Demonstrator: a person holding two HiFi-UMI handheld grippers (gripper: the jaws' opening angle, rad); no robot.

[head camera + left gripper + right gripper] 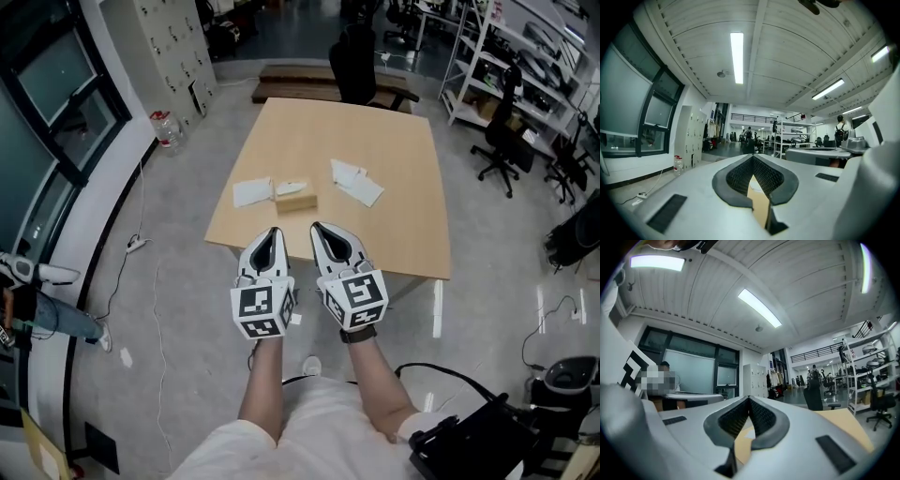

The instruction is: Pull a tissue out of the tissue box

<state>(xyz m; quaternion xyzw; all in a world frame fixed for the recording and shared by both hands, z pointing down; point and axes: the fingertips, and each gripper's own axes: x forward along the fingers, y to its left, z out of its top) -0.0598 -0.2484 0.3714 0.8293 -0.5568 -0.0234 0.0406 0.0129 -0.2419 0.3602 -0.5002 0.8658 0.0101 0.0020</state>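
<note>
Your left gripper (273, 234) and right gripper (319, 230) are both closed tip to tip with nothing between them, and they hang side by side just short of the table (394, 150), so open one before you go in. The tissue box (295, 200) sits near the table's front edge, straight ahead of the grippers, with a white tissue (291, 186) poking up from its top and loose sheets (251, 192) lying on either side. Steady the box with one gripper, pinch only the raised tissue low near the slot, and pull straight up slowly so the box does not lift.
</note>
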